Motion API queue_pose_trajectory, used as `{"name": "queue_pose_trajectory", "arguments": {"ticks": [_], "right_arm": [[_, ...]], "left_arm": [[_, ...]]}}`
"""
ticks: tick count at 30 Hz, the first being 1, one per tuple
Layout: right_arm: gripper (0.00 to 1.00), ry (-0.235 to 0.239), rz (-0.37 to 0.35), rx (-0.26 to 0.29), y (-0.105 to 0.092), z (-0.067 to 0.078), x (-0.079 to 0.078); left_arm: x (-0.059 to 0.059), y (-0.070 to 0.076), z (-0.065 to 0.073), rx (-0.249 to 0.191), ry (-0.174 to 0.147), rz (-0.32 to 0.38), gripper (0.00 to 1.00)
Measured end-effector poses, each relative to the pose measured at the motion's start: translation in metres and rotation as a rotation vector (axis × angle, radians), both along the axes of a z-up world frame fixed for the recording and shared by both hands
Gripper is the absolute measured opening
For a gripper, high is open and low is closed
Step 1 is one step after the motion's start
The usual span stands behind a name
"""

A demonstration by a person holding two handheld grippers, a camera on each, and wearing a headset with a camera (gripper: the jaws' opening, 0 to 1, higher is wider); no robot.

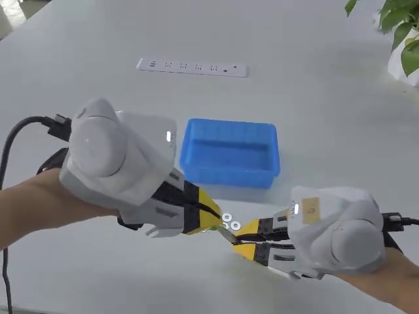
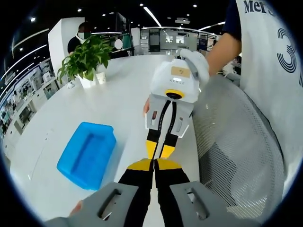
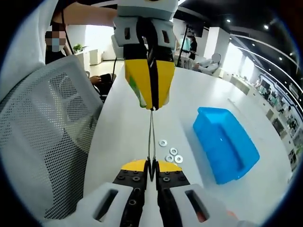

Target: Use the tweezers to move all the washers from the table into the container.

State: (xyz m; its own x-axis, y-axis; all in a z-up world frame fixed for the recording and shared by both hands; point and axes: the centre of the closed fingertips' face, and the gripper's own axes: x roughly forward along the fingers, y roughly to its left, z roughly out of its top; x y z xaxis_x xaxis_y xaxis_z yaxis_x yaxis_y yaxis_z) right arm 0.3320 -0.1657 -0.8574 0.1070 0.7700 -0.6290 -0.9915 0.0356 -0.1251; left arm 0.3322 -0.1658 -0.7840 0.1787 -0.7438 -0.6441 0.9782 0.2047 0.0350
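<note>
The left hand-held gripper (image 1: 207, 221), big in the head view's left foreground, has its yellow jaws pressed together on one end of the tweezers (image 3: 151, 137). The right hand-held gripper (image 1: 243, 247), at the near right, is clamped on the other end. The tweezers hang in a straight line between the two, with the long axis running from far left to near right. I cannot tell which end is the tip.

A single blue container (image 1: 230, 152) sits on the white surface (image 1: 314, 98) just beyond the grippers, its long side across the view and its blue floor bare.

Four washers (image 3: 173, 151) lie flat on the surface in a loose cluster, between the tweezers and the container. One sits slightly apart from the other three.
</note>
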Motion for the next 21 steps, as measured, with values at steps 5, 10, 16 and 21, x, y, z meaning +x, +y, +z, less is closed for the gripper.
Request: {"name": "queue_pose_trajectory", "arguments": {"ticks": [5, 10, 16, 21], "right_arm": [[0.07, 0.019, -0.019, 0.047, -0.005, 0.001, 0.0], [0.07, 0.038, -0.032, 0.083, -0.01, 0.002, 0.0], [0.07, 0.049, -0.033, 0.119, -0.015, 0.002, 0.001], [0.07, 0.05, -0.023, 0.133, -0.015, 0.003, 0.001]], "left_arm": [[-0.002, -0.011, 0.004, -0.037, 0.002, -0.022, 0.05], [-0.004, -0.026, 0.008, -0.084, 0.003, -0.042, 0.05], [-0.004, -0.041, 0.011, -0.13, -0.006, -0.077, 0.05], [-0.002, -0.047, 0.011, -0.134, -0.015, -0.084, 0.05]]}}
